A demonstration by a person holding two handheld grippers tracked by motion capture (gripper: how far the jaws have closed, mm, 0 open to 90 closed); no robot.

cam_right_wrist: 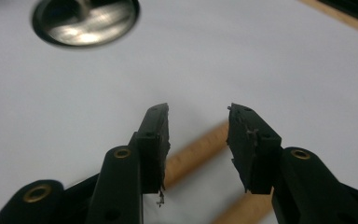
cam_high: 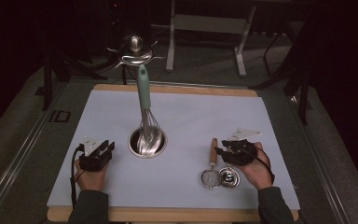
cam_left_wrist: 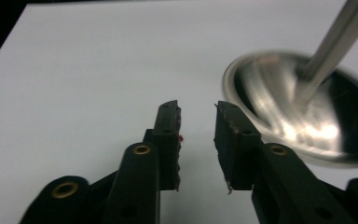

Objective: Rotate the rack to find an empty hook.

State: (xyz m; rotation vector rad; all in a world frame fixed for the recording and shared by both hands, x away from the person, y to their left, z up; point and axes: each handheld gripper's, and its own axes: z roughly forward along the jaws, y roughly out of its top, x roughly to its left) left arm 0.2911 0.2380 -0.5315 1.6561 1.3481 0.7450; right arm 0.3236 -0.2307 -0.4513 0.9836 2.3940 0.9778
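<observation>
A whisk with a teal handle (cam_high: pixel 143 88) stands upright in a steel cup (cam_high: pixel 131 142) at the middle of the white mat. My left gripper (cam_high: pixel 108 148) rests on the mat left of the cup, open, nothing between its jaws. In the left gripper view that gripper (cam_left_wrist: pixel 197 109) points at bare mat, with the cup (cam_left_wrist: pixel 242 116) to its right. A small strainer with a wooden handle (cam_high: pixel 213 151) lies at the front right. My right gripper (cam_high: pixel 220 153) is open beside that handle. In the right gripper view the handle (cam_right_wrist: pixel 193 154) crosses under the gap of the right gripper (cam_right_wrist: pixel 198 112), and the pads do not touch it.
A round shiny metal piece (cam_high: pixel 229 176) lies against the strainer's mesh (cam_high: pixel 209 178). The mat (cam_high: pixel 205 116) covers a wooden table (cam_high: pixel 168 214). Behind the table stand a metal stand with a ball top (cam_high: pixel 135 49) and a white frame (cam_high: pixel 205 25).
</observation>
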